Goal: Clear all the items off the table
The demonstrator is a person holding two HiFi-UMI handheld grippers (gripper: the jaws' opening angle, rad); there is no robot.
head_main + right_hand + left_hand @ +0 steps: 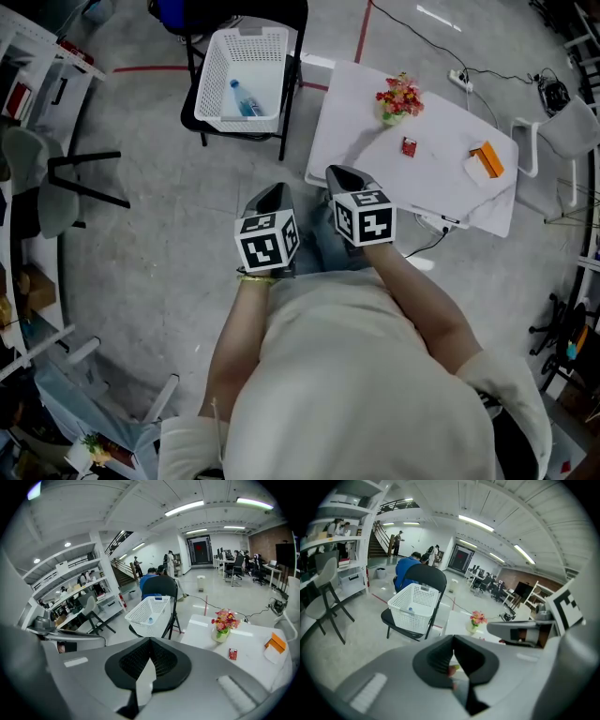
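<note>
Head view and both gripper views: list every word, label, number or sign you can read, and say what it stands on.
No text can be read in any view.
Red packet: print too small to read.
Orange box: no print legible.
Bottle in the basket: label blurred.
Marker cubes: black-and-white square patterns, no letters.

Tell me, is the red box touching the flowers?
Apart. The head view shows bare table between the flowers and the red box.

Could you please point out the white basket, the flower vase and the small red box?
white basket (pixel 214 80): head view, left wall.
flower vase (pixel 400 95): head view, blooms.
small red box (pixel 409 146): head view, top face.
</note>
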